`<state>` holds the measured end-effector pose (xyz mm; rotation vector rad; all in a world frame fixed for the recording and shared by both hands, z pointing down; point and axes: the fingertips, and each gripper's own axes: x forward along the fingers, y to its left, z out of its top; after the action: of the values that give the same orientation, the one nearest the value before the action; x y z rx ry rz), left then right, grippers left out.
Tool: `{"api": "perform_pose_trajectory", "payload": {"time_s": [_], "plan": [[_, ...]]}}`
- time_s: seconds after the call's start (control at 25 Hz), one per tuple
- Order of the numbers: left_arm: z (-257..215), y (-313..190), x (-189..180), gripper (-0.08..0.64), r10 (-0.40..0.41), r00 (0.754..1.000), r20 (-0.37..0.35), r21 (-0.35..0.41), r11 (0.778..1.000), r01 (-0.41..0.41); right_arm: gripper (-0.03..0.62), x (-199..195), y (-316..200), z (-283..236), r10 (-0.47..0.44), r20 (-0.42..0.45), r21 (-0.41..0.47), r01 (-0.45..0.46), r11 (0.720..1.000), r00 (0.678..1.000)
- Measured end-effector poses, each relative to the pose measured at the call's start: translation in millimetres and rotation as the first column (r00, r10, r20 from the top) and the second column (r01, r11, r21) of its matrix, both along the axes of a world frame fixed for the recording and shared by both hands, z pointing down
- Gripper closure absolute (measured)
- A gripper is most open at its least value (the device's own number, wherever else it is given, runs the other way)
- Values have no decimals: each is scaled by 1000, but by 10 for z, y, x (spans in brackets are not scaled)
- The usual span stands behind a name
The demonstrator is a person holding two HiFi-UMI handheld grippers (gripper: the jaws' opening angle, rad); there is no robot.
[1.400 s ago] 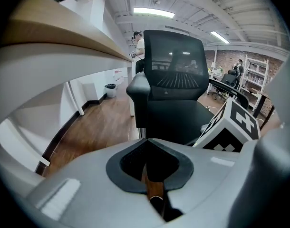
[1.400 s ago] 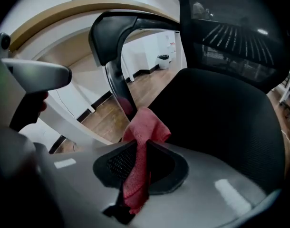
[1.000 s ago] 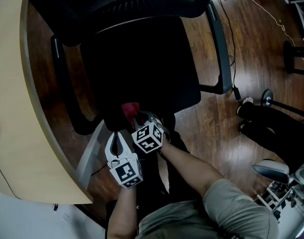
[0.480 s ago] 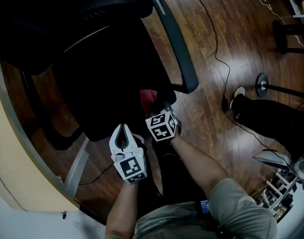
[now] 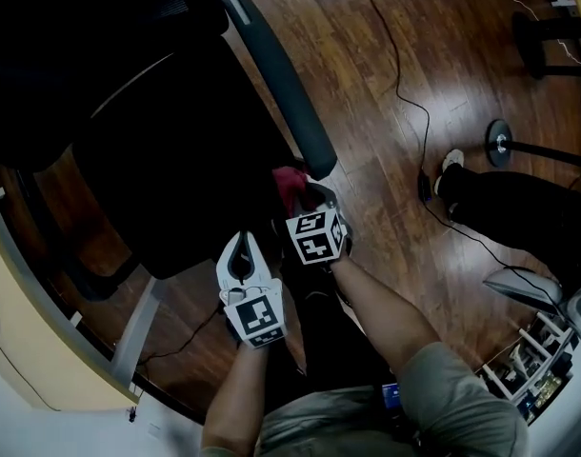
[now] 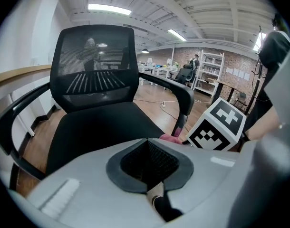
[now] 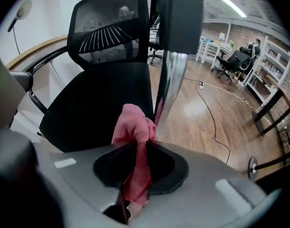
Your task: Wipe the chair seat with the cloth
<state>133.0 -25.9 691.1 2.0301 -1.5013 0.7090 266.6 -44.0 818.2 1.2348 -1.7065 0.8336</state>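
The black office chair's seat fills the upper left of the head view, with its right armrest running diagonally. My right gripper is shut on a pink-red cloth, which sits at the seat's front right corner under the armrest. In the right gripper view the cloth bunches out of the right gripper beside the shiny armrest post. My left gripper is shut and holds nothing, just left of the right one at the seat's front edge. The left gripper faces the seat.
A curved light-wood desk borders the chair on the left. The floor is wood, with a black cable across it. A person's dark leg and shoe and a round stand base are at the right.
Both grippers have moved right along the seat's front edge, from its middle to the corner by the right armrest. The cloth went along in the right gripper.
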Motion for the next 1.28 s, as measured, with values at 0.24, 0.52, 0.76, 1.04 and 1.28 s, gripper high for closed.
{"api": "perform_pose_trajectory", "payload": {"time_s": [0.24, 0.52, 0.76, 1.04, 1.28], "plan": [[-72, 79, 213, 554, 11, 1000, 13, 8, 1000, -11, 534, 51, 64, -96, -4, 49, 3, 4, 1000, 999], [-462, 0, 52, 554, -48, 998, 32, 19, 999, 48, 534, -73, 75, -570, -77, 74, 6, 77, 997, 994], [-1280, -89, -115, 554, -70, 997, 28, 73, 995, 68, 534, -181, 115, -1509, -162, 113, 65, 156, 986, 980], [-2033, 62, -173, 554, -20, 999, 46, 118, 993, 15, 534, -91, 177, -2592, -195, 152, 183, 166, 969, 969], [-2472, 210, -205, 554, -35, 997, 64, 159, 987, 24, 534, -116, 160, -3341, -237, 200, 294, 172, 940, 951]]}}
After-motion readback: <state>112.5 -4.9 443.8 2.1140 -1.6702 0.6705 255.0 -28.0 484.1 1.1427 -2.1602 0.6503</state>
